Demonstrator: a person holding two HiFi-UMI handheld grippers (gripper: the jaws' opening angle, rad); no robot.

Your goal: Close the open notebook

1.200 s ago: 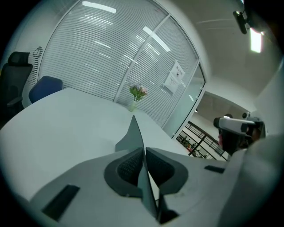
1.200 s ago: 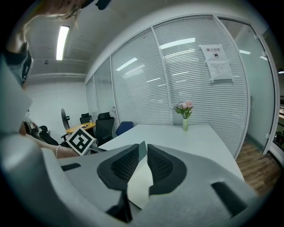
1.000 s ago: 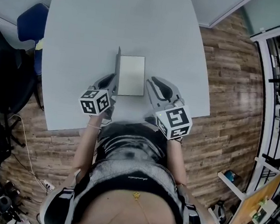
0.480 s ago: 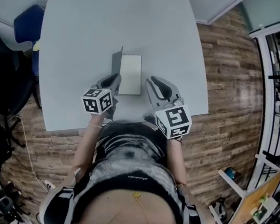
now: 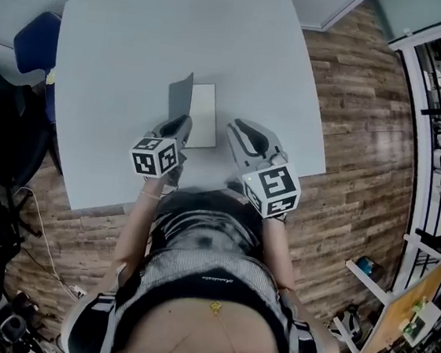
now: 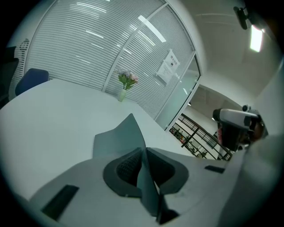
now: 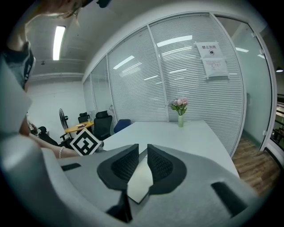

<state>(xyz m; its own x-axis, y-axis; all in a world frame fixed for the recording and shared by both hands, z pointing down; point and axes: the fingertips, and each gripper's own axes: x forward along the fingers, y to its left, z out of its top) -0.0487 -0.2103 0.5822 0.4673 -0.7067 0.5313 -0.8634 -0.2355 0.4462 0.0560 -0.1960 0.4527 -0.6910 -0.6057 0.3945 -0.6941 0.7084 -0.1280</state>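
Observation:
A notebook lies on the pale grey table [image 5: 116, 49], its white page [image 5: 204, 114] facing up. Its grey cover [image 5: 179, 98] is lifted and leans over the left part of the page. My left gripper [image 5: 181, 123] is shut on the cover's near edge; in the left gripper view the thin cover [image 6: 119, 138] runs between the pads [image 6: 131, 165]. My right gripper [image 5: 239, 129] hovers just right of the notebook. Its jaws stand a narrow gap apart with nothing between them, and the page [image 7: 142, 178] shows beyond that gap.
A vase of flowers [image 6: 125, 84] stands at the table's far edge, also in the right gripper view as a vase [image 7: 180, 113]. A blue chair [image 5: 32, 41] sits at the table's left. Wooden floor [image 5: 355, 108] lies to the right, with glass walls behind the table.
The cover stood upright and edge-on; now it tips over the page, so less white shows. My left gripper has shifted a little with it. The right gripper has stayed put.

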